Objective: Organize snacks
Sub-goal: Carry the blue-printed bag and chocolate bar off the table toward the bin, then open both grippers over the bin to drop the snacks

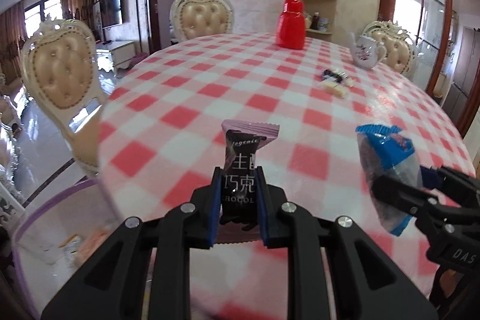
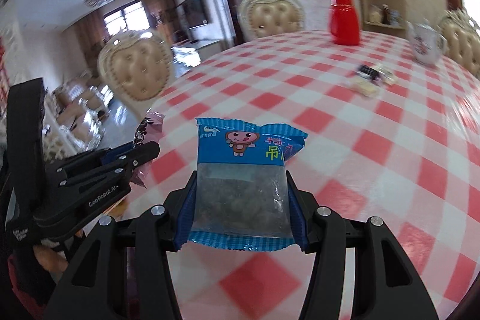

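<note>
Snacks fill both tongs: left tongs [image 1: 238,194] clamp the chocolate bar [image 1: 240,170] upright, right tongs [image 2: 240,200] clamp the blue packet [image 2: 243,179]; the bin [image 1: 39,230] lies lower-left, nearer my left.

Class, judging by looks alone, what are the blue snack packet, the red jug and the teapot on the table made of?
Blue packet: thin plastic film, glossy, with a clear window and crimped edges.
Red jug: probably moulded plastic, with a smooth, even, slightly shiny colour.
Teapot: probably glazed ceramic, white and glossy with a painted floral pattern.
</note>
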Demonstrator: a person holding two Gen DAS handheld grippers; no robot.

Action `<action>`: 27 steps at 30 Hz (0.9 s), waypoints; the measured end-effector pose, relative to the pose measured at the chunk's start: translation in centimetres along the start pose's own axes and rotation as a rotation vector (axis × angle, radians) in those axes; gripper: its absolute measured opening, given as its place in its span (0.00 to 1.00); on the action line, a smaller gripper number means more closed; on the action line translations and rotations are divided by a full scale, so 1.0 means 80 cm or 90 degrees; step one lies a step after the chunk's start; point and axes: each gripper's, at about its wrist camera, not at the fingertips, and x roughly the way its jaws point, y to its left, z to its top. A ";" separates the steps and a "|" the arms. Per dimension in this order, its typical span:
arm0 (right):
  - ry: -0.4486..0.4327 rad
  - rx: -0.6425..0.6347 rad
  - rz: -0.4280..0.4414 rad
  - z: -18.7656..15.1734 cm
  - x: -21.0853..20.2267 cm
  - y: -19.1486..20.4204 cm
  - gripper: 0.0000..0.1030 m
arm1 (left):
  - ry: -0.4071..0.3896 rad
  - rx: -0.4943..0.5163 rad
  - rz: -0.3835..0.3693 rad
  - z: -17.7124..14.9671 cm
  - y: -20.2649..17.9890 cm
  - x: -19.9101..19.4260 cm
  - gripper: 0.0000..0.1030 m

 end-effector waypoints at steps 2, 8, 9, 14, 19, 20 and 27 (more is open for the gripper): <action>0.007 -0.023 0.014 -0.002 0.004 0.023 0.51 | 0.011 0.005 0.012 -0.008 0.027 -0.007 0.21; 0.050 -0.115 0.076 -0.021 0.027 0.109 0.51 | 0.057 0.054 0.059 -0.033 0.086 -0.017 0.21; 0.055 -0.126 0.082 -0.023 0.030 0.119 0.51 | 0.062 0.058 0.068 -0.035 0.095 -0.020 0.21; 0.087 -0.193 0.123 -0.043 0.043 0.173 0.51 | 0.070 0.067 0.085 -0.042 0.142 -0.040 0.21; 0.129 -0.237 0.191 -0.068 0.054 0.216 0.51 | 0.086 0.079 0.106 -0.051 0.176 -0.053 0.21; 0.136 -0.241 0.202 -0.071 0.055 0.221 0.52 | 0.084 0.073 0.109 -0.051 0.182 -0.055 0.26; 0.112 -0.267 0.250 -0.074 0.046 0.236 0.68 | 0.051 -0.002 0.156 -0.043 0.203 -0.064 0.90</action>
